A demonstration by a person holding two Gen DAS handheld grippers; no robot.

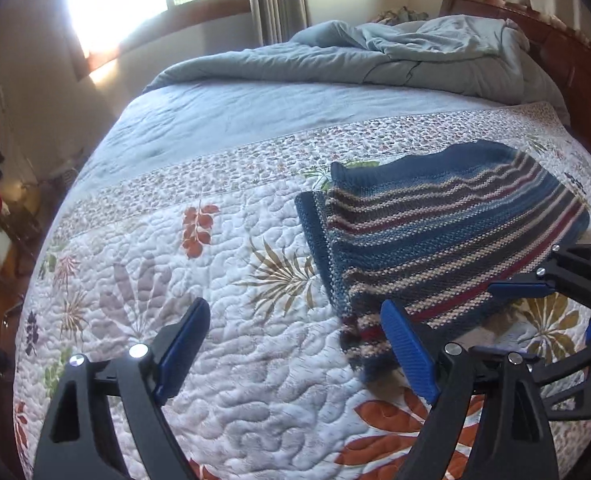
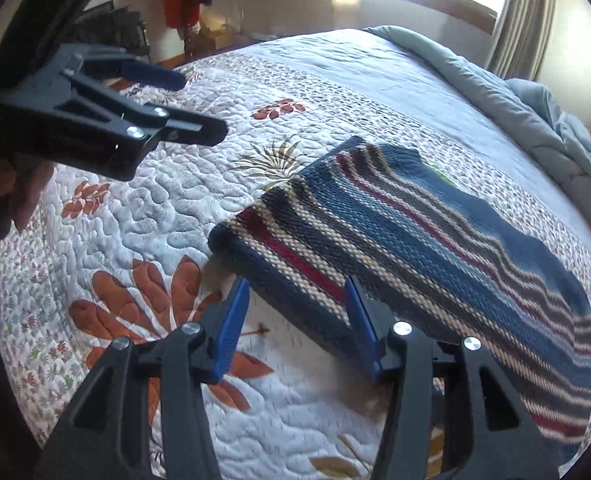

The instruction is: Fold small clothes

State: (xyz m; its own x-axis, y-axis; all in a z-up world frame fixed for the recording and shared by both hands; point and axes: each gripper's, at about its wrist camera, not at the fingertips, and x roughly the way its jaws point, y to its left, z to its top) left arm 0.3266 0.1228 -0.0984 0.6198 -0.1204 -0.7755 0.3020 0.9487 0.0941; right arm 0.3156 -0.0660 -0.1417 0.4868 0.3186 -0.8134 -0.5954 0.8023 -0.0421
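I see the folded blue, red and cream striped knit garment (image 1: 435, 232) lying on the white floral quilted bedspread (image 1: 223, 360), my left gripper (image 1: 295, 344) and right gripper (image 2: 295, 328) both spread wide, empty, at its near edge.

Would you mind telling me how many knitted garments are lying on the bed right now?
1: a striped sweater lies on the floral quilt, just ahead of the open right gripper. The rumpled grey duvet could hide others.

Left tool (image 1: 295, 344) gapes wide, blue pads apart; right tool (image 2: 297, 328) likewise spread, both angled downward.
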